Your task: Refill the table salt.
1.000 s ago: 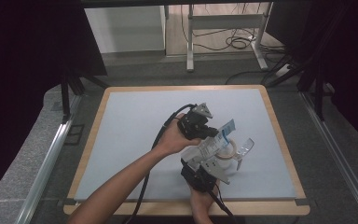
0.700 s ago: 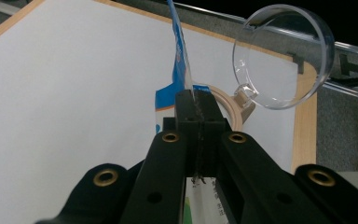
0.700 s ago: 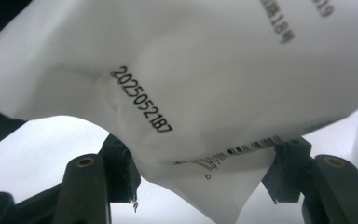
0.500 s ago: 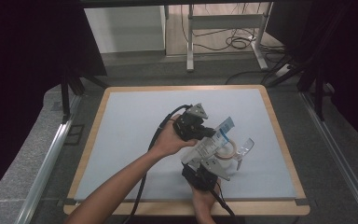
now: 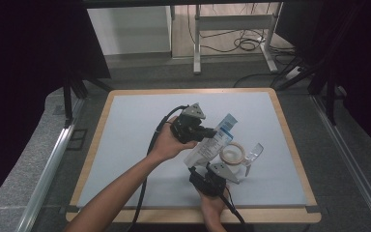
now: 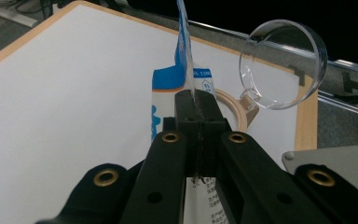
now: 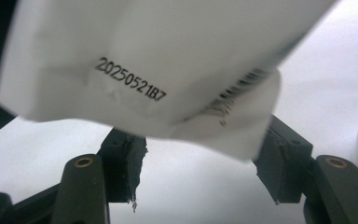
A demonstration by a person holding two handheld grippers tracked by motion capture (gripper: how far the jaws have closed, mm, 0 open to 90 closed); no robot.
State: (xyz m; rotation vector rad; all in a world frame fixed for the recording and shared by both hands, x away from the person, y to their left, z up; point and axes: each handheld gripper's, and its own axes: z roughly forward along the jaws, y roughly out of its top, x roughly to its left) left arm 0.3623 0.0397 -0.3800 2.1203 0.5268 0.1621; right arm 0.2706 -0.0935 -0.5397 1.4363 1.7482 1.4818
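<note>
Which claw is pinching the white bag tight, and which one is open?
The left claw is pinching the white bag: its jaws are shut on the bag's thin top edge. The right claw is open, its jaws apart under the bag's bottom.

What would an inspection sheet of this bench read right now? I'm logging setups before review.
Surface: pale mat on a wood-edged table.
Job's things: white and blue pouch, lifted at a slant.
Clutter: tape ring; clear scoop.
Grippers: left hand-held gripper shut on the pouch's top edge; right hand-held gripper open, pouch bottom just above its jaws.
Cables: black cable trailing from the left hand-held gripper.
Surroundings: dark curtains, metal frame legs beyond the table.
</note>
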